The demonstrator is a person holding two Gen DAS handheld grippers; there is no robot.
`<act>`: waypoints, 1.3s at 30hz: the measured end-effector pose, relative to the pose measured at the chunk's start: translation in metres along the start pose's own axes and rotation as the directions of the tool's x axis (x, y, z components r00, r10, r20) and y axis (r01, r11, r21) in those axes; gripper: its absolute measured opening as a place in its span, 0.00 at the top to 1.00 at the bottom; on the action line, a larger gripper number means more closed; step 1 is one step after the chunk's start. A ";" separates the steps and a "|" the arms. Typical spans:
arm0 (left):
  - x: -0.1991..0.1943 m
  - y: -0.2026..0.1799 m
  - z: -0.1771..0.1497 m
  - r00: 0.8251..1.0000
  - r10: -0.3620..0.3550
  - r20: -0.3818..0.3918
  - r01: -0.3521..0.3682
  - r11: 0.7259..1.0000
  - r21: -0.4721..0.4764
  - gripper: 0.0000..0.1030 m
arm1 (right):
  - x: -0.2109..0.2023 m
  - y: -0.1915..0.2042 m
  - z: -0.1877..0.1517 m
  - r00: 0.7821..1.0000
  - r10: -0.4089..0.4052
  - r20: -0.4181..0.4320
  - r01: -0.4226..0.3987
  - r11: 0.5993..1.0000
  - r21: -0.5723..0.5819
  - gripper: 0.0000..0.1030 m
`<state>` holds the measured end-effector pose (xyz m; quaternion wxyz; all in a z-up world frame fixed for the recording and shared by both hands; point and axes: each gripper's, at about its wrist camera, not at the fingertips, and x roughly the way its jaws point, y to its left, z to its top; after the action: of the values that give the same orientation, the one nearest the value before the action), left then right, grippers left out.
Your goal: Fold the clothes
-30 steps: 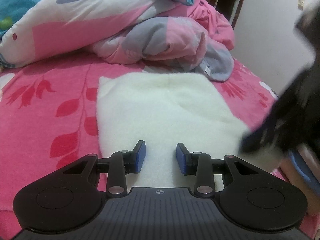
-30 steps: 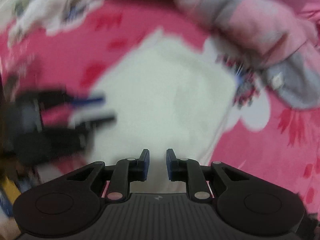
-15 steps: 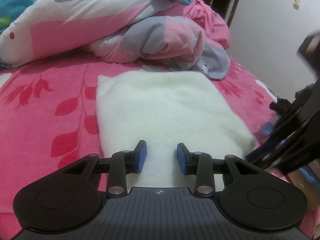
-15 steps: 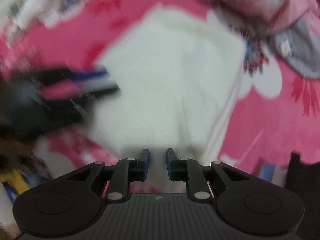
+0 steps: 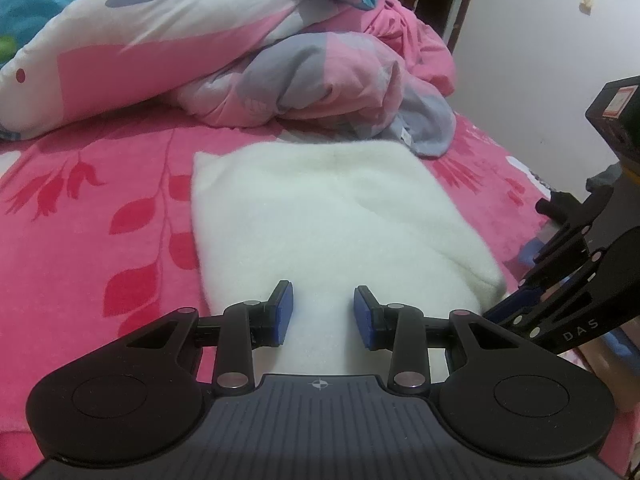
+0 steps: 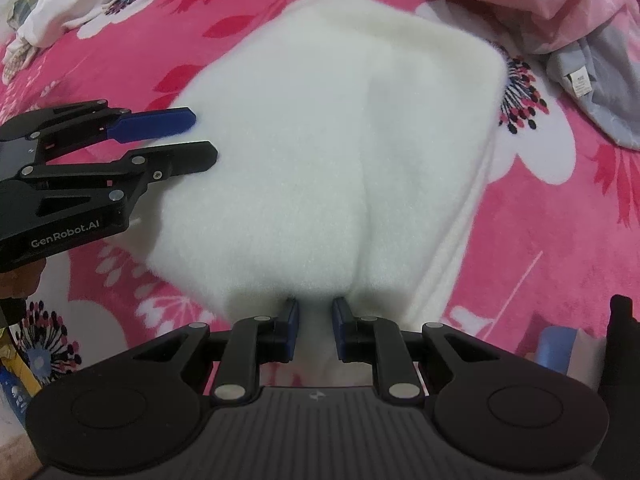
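Lying folded: one white fleece garment, two grippers nearby.

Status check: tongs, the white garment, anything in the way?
Left tongs open over white garment. Right tongs open at its near edge. Garment folded flat on pink bedsheet. Crumpled duvet beyond, not blocking.

A: What setting is shown?
B: A home bedroom: a bed with a pink floral sheet, a rumpled quilt heaped at its far end.
A: Further evidence?
B: Loose clothing on the bed and a plain white wall beside it.
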<state>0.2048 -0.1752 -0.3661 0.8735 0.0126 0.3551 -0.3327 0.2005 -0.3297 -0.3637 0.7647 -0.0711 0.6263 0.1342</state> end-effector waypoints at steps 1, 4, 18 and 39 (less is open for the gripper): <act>0.000 0.000 0.000 1.000 0.000 0.001 0.000 1.000 0.001 0.65 | 0.000 0.000 0.000 1.000 -0.002 0.001 0.002 1.000 0.001 0.81; 0.000 0.001 -0.001 1.000 -0.001 0.006 0.001 1.000 0.005 0.65 | -0.001 0.001 -0.002 1.000 -0.005 0.006 0.005 1.000 0.003 0.81; -0.001 0.002 -0.001 1.000 -0.001 0.011 0.001 1.000 -0.001 0.65 | -0.038 -0.011 0.027 0.992 -0.020 0.125 0.012 0.997 0.070 0.81; -0.001 0.002 -0.003 1.000 -0.007 0.011 0.006 1.000 0.017 0.65 | -0.004 -0.014 0.020 0.996 -0.024 0.087 0.019 0.998 0.058 0.82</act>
<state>0.2039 -0.1719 -0.3682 0.8742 0.0168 0.3477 -0.3385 0.2232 -0.3379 -0.3567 0.7945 -0.0501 0.5949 0.1109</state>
